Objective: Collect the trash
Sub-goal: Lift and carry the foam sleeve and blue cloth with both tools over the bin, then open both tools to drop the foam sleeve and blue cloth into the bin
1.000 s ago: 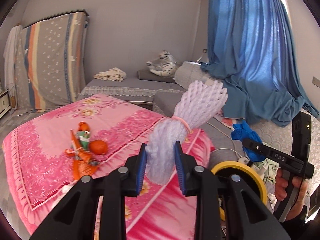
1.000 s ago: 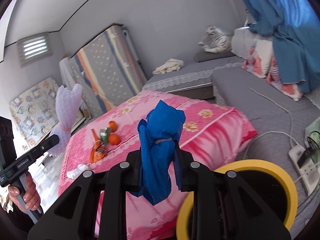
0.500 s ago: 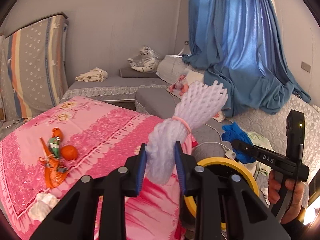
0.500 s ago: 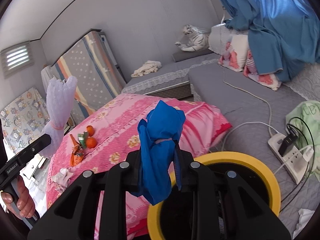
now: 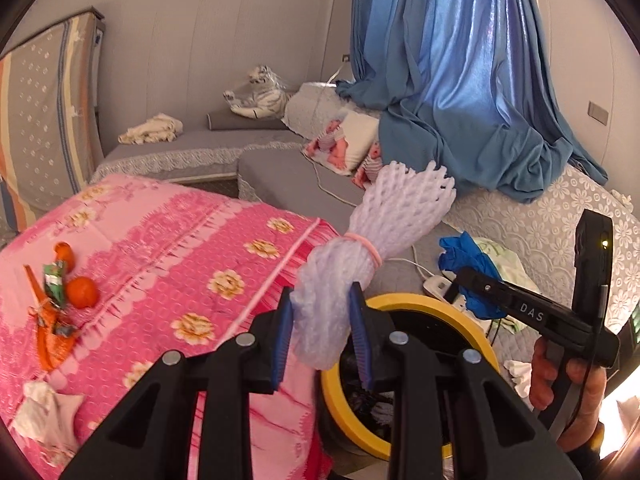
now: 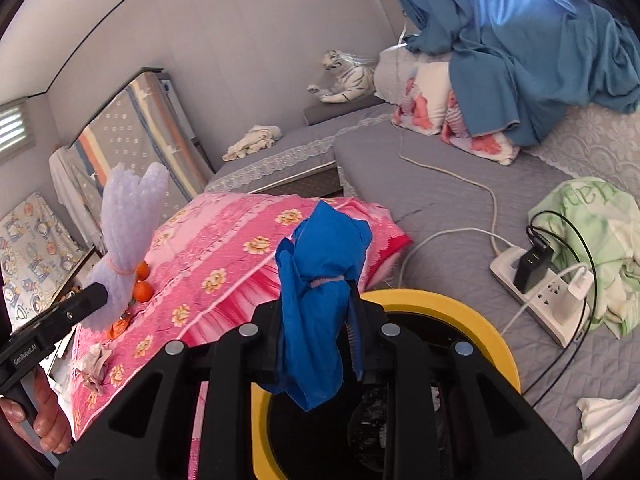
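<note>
My left gripper (image 5: 321,334) is shut on a white foam fruit net (image 5: 374,236) tied with a pink band, held at the left rim of a yellow-rimmed black bin (image 5: 476,340). My right gripper (image 6: 316,334) is shut on a blue bundle of cloth or plastic (image 6: 324,264), held over the bin's rim (image 6: 472,324). The right gripper with the blue bundle (image 5: 468,264) also shows in the left wrist view, and the left gripper with the net (image 6: 128,216) shows in the right wrist view. Orange wrappers and oranges (image 5: 60,300) and crumpled tissue (image 5: 40,412) lie on the pink quilt (image 5: 180,248).
A white power strip (image 6: 540,292) with cables and a green cloth (image 6: 592,220) lie on the grey mat right of the bin. White tissue (image 6: 604,420) lies at the lower right. Blue curtains (image 5: 460,80), pillows and a plush tiger (image 5: 260,96) are behind.
Both grippers have moved right and down from over the pink quilt toward the bin, each keeping its hold. The bin now fills more of both views.
</note>
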`<action>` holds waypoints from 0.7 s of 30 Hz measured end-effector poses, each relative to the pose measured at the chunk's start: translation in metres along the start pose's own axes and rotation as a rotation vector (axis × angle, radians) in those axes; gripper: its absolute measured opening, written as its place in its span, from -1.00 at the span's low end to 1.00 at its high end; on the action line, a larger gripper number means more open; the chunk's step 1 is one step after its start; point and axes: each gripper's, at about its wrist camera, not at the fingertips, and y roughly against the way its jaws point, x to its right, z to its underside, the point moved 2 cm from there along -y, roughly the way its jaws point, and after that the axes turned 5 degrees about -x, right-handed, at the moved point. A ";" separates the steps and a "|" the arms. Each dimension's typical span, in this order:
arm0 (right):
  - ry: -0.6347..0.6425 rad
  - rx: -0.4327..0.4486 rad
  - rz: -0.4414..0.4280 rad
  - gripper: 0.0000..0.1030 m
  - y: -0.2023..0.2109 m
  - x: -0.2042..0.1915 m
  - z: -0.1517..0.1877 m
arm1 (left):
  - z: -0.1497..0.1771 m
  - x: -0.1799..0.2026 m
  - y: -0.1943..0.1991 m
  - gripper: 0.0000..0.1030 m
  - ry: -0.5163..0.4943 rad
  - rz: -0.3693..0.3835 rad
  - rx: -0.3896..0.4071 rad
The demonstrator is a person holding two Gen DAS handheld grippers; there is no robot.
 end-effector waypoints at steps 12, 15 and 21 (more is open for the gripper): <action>-0.057 -0.044 0.059 -0.55 -0.011 0.026 0.015 | 0.015 0.018 -0.052 -0.48 -0.010 0.071 -0.100; -0.083 -0.062 0.083 -0.55 -0.014 0.034 0.019 | 0.020 0.024 -0.068 -0.48 -0.017 0.083 -0.135; -0.128 -0.089 0.114 -0.55 -0.020 0.049 0.024 | 0.030 0.033 -0.094 -0.47 -0.020 0.110 -0.204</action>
